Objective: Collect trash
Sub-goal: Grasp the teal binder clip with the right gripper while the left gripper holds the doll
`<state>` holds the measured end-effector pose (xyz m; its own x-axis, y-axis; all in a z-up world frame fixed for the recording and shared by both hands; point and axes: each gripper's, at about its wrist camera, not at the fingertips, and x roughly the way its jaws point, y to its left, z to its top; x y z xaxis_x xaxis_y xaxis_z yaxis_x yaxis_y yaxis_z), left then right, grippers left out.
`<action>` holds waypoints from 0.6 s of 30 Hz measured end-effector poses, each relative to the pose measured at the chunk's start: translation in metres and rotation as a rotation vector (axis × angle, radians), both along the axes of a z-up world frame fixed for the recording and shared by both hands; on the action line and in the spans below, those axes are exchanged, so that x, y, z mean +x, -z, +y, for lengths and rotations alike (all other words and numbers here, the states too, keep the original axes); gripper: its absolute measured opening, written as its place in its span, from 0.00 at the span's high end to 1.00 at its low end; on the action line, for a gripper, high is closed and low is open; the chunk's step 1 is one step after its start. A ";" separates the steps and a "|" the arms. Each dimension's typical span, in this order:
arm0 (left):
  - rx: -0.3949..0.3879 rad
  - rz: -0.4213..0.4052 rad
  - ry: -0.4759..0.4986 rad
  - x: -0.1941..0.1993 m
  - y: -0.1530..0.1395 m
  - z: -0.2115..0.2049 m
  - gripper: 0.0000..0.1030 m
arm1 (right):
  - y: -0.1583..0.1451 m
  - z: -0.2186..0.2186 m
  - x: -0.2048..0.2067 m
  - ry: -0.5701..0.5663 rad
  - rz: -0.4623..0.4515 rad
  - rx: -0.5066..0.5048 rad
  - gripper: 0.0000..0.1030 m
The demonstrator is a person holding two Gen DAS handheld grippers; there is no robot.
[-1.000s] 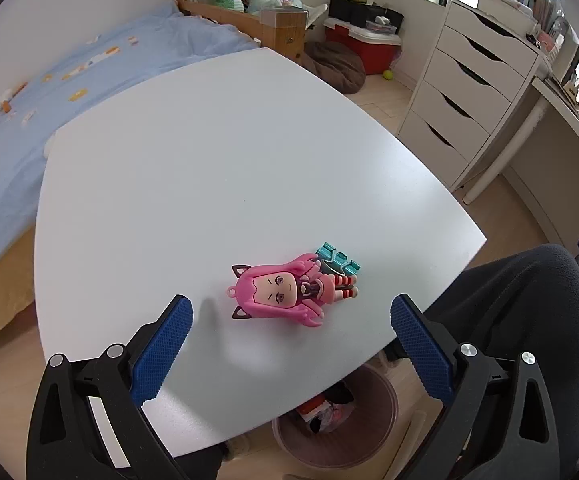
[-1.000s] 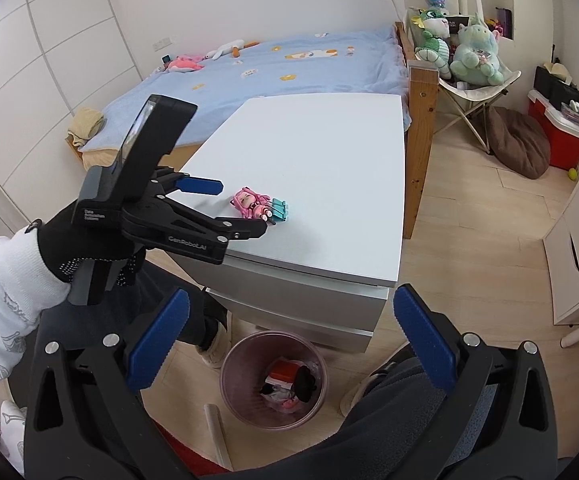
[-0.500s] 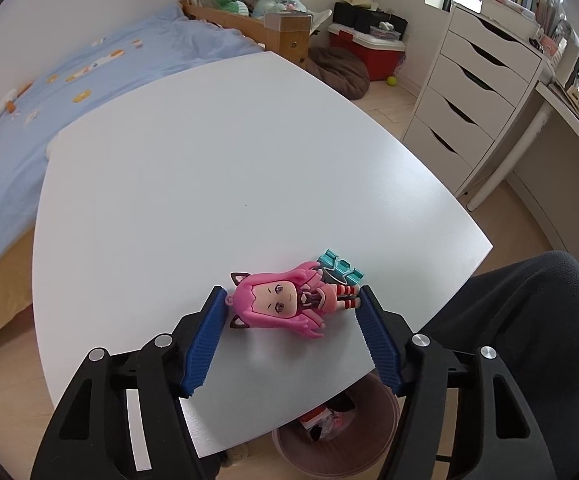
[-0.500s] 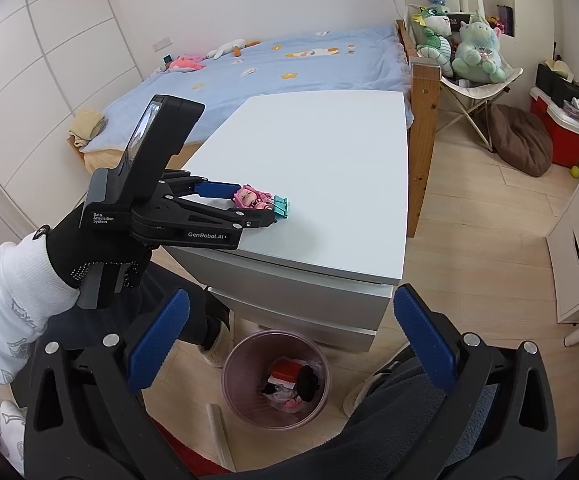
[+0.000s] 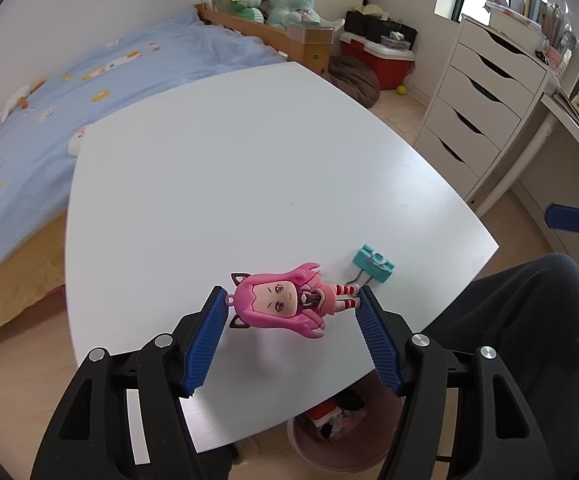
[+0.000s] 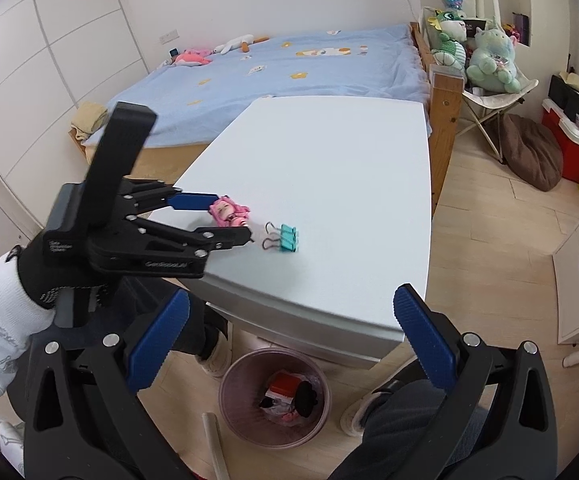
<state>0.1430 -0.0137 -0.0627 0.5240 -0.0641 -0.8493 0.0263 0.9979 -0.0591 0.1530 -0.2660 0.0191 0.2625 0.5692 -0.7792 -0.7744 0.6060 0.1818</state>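
Now left claw [image 5: 291,300] level over table [image 5: 249,168], pinching pink doll [image 5: 279,304]; right claw [image 6: 289,320] spread wide above bin [image 6: 233,396].

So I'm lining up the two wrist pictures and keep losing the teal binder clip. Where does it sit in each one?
Left wrist view: the teal binder clip lies on the white table, right of centre, just beyond the pink doll.
Right wrist view: it lies near the picture's centre, right of the doll.
Shared landmark: the pink waste bin below the table's near edge.
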 end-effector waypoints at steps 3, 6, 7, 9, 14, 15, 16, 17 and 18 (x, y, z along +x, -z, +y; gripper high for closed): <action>0.001 -0.005 -0.015 -0.005 -0.004 0.010 0.38 | 0.002 0.015 0.011 -0.005 -0.006 -0.029 0.03; 0.002 -0.008 -0.026 -0.008 -0.006 0.016 0.38 | 0.006 0.031 0.022 -0.015 -0.001 -0.056 0.03; 0.001 -0.009 -0.029 -0.009 -0.007 0.018 0.38 | 0.007 0.036 0.026 -0.019 0.000 -0.070 0.03; -0.001 -0.011 -0.037 -0.012 -0.008 0.022 0.38 | 0.011 0.048 0.032 -0.029 0.007 -0.097 0.03; -0.012 -0.013 -0.060 -0.020 -0.007 0.033 0.38 | 0.024 0.079 0.043 -0.073 0.032 -0.170 0.03; -0.013 -0.012 -0.063 -0.021 -0.006 0.034 0.38 | 0.027 0.083 0.043 -0.084 0.031 -0.182 0.03; -0.014 -0.010 -0.067 -0.023 -0.005 0.037 0.38 | 0.030 0.089 0.042 -0.100 0.033 -0.197 0.03; -0.014 -0.008 -0.071 -0.024 -0.005 0.038 0.38 | 0.033 0.093 0.041 -0.109 0.034 -0.208 0.04; -0.015 -0.007 -0.075 -0.026 -0.004 0.040 0.38 | 0.037 0.098 0.041 -0.123 0.036 -0.223 0.11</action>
<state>0.1168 0.0261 -0.0589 0.5340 -0.0367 -0.8447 -0.0481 0.9961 -0.0737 0.1936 -0.1682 -0.0177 0.1715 0.4080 -0.8968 -0.8404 0.5356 0.0829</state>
